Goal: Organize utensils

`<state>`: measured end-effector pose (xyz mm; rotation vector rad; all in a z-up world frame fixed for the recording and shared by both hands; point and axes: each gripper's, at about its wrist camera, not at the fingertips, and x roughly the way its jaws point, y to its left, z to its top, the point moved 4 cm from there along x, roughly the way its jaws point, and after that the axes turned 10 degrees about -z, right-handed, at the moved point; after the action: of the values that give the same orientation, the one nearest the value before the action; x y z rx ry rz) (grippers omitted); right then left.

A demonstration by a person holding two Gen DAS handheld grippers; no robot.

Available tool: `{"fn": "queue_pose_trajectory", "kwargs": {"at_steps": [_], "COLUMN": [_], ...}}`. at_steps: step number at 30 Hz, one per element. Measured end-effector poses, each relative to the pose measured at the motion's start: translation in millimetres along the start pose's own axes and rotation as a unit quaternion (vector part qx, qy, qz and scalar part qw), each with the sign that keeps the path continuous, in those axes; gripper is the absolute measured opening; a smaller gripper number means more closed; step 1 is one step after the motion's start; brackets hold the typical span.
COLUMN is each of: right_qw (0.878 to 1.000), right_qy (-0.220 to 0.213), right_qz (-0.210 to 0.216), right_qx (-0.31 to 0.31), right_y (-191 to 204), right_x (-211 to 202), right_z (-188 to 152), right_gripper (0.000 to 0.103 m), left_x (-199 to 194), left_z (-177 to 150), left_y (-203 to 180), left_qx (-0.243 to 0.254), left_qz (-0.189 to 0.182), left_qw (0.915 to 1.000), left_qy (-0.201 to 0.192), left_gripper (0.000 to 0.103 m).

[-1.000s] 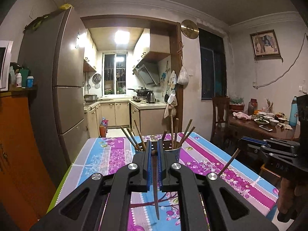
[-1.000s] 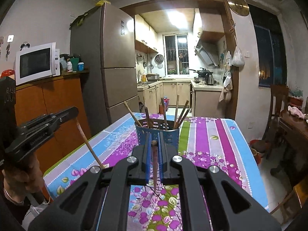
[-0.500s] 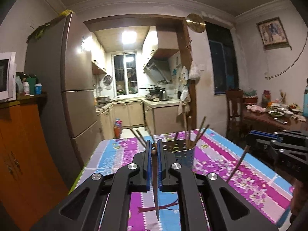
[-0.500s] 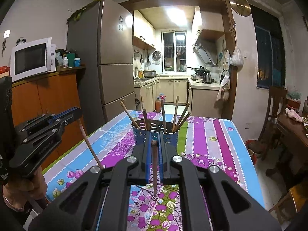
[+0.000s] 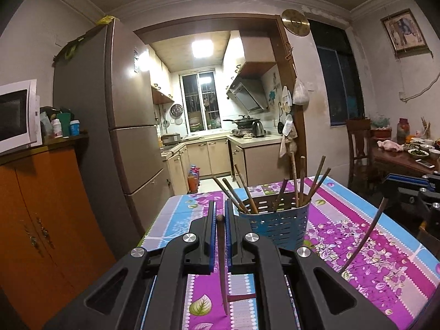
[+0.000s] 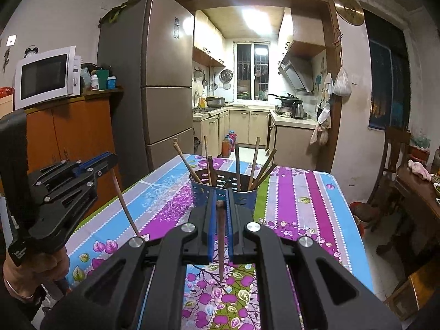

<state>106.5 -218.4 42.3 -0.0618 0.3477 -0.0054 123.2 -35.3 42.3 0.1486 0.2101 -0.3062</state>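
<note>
A blue perforated utensil holder [image 5: 275, 224] [image 6: 222, 189] stands on the flowered tablecloth with several brown chopsticks leaning in it. My left gripper [image 5: 219, 211] is shut on one brown chopstick [image 5: 222, 264] that hangs point down; the holder is just to its right. My right gripper [image 6: 220, 196] is shut on another brown chopstick [image 6: 220, 242], also hanging point down, directly in front of the holder. Each gripper shows in the other's view: the right gripper [image 5: 390, 189] at the right edge, the left gripper [image 6: 110, 162] at the left, held by a hand [image 6: 30, 272].
The table [image 6: 302, 192] runs toward a kitchen doorway. A tall fridge [image 5: 121, 137] and an orange cabinet [image 5: 41, 220] with a microwave [image 6: 45, 75] stand to the left. A wooden chair [image 5: 357, 148] and a dining table [image 5: 404, 159] with dishes are at the right.
The left gripper's view has swung left: the holder now sits right of its fingers instead of behind them, and the microwave has come into sight. The right gripper holds nearly still.
</note>
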Motion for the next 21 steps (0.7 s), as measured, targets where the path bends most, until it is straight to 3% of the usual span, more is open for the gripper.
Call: {"fn": "queue_pose_trajectory", "kwargs": {"at_steps": [14, 16, 21], "right_qw": [1.000, 1.000, 0.996], "right_qy": [-0.012, -0.027, -0.089], "right_qz": [0.005, 0.009, 0.005], "right_qx": [0.000, 0.005, 0.031], "right_y": [-3, -5, -20], "right_x": [-3, -6, -10], "right_z": [11, 25, 77], "right_gripper": [0.005, 0.005, 0.005], "left_x": [2, 1, 10], "left_z": [6, 13, 70], "left_y": [-2, 0, 14], "left_qx": [0.003, 0.001, -0.036], "left_qz": [0.004, 0.000, -0.047], "left_qw": [1.0000, 1.0000, 0.9970], "left_qy": [-0.002, -0.008, -0.051], "left_gripper": [0.007, 0.007, 0.007]}}
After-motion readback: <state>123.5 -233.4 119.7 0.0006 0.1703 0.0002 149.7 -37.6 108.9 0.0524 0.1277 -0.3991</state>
